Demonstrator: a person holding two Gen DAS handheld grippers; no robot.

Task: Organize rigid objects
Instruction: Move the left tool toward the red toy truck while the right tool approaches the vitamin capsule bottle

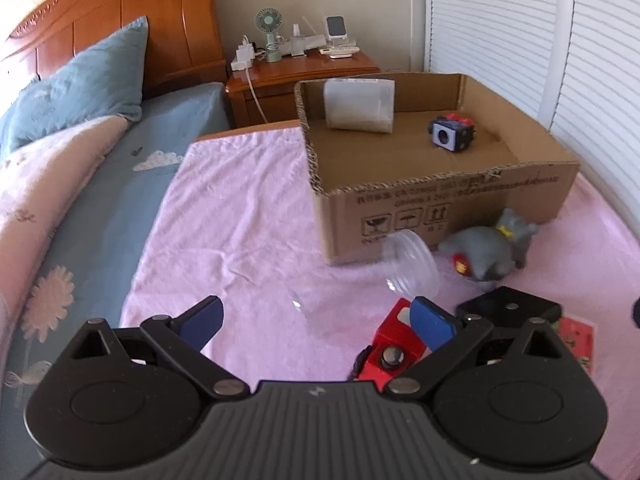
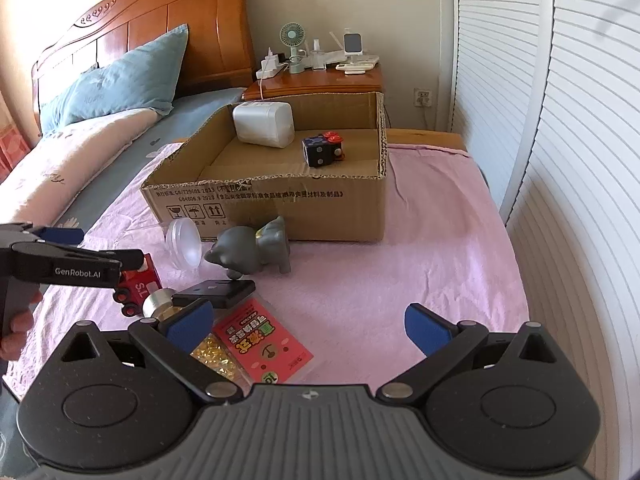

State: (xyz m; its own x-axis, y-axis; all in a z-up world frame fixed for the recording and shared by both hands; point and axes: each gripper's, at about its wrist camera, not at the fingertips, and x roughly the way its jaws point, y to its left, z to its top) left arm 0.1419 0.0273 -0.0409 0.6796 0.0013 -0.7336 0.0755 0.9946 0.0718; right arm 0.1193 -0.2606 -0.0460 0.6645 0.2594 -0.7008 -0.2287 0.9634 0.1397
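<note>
An open cardboard box (image 1: 440,200) (image 2: 280,208) stands on the pink cloth and holds a white container (image 1: 358,106) (image 2: 264,124) and a dark cube toy (image 1: 452,132) (image 2: 322,150). In front of it lie a clear plastic jar (image 1: 408,266) (image 2: 186,246), a grey animal figure (image 1: 486,252) (image 2: 248,252), a black flat box (image 1: 508,310) (image 2: 218,292), a red toy train (image 1: 394,350) (image 2: 138,284) and a pink card pack (image 2: 264,346). My left gripper (image 1: 316,320) (image 2: 60,248) is open, over the train and jar. My right gripper (image 2: 308,328) is open and empty above the card pack.
A wooden nightstand (image 2: 320,82) with a small fan (image 2: 294,46) and chargers stands behind the box. A blue pillow (image 2: 120,80) and bedding lie to the left. White louvered doors (image 2: 560,160) run along the right. A gold-filled bottle (image 2: 160,304) lies by the train.
</note>
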